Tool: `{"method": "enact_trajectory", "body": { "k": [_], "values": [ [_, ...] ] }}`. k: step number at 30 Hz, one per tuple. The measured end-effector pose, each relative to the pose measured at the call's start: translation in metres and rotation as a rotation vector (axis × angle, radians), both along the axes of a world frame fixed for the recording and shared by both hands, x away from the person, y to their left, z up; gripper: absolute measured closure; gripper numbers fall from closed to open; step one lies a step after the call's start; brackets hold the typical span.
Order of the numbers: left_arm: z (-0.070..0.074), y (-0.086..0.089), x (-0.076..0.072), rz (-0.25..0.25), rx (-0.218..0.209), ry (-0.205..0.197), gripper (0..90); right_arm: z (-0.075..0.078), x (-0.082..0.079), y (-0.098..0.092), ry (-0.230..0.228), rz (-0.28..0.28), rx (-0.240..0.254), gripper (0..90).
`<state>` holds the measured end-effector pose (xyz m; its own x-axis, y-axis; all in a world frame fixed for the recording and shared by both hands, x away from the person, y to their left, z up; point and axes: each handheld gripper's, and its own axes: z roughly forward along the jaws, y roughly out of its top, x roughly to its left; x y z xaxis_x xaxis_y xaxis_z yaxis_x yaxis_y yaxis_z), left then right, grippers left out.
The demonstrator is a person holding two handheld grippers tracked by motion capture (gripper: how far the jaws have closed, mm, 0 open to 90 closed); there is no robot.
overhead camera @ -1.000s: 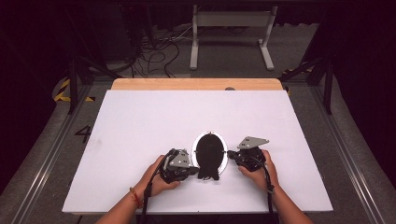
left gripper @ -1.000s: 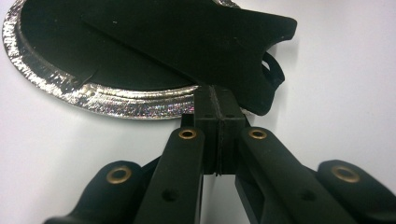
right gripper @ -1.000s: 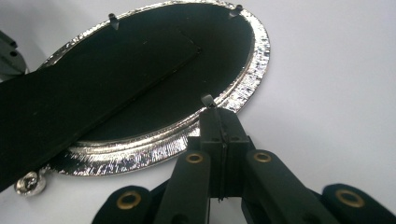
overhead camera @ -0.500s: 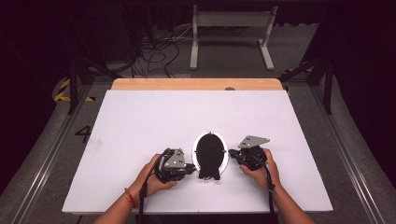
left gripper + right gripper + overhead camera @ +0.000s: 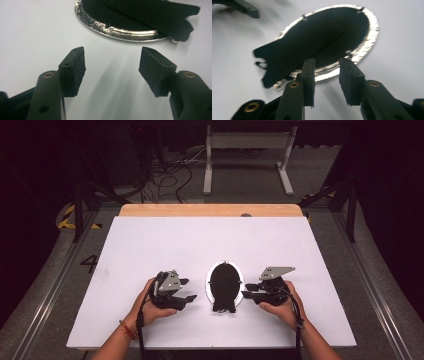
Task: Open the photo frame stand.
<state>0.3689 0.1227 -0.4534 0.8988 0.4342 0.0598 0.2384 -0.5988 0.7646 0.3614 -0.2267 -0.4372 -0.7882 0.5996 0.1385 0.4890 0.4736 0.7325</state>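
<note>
Near the front edge of the white table, the black oval mirror lies face down between the left gripper and right gripper, both having just been opening with nothing between their jaws; judging this a release, next comes backing clear

- An oval frame is laid flat on the table, near its front edge.
- The left gripper is placed just left of it, apart.
- The right gripper is placed at its right rim.
</note>
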Motion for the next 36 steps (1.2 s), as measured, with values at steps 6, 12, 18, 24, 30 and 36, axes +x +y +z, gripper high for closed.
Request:
{"method": "enact_trajectory", "body": {
  "k": [6,12,18,24,30,36],
  "values": [
    [-0.005,-0.006,0.003,-0.013,0.021,-0.005,34.6,0.0,-0.007,0.006,0.082,0.047,0.025,58.9],
    [-0.007,-0.007,0.002,-0.009,0.031,0.01,31.8,0.003,-0.01,0.017,0.115,0.081,0.024,55.6],
    [-0.006,-0.008,0.001,-0.011,0.046,0.0,30.8,0.003,-0.014,0.027,0.134,0.093,-0.027,53.4],
    [-0.007,-0.009,0.001,-0.007,0.048,0.005,29.1,-0.006,-0.018,0.022,0.17,0.102,0.018,52.9],
    [-0.007,-0.01,0.0,-0.001,0.058,0.006,28.1,-0.012,-0.022,0.023,0.213,0.138,0.013,52.9],
    [-0.008,-0.012,0.0,-0.009,0.06,0.007,28.1,-0.011,-0.024,0.031,0.22,0.154,-0.02,54.2]
  ]
}}
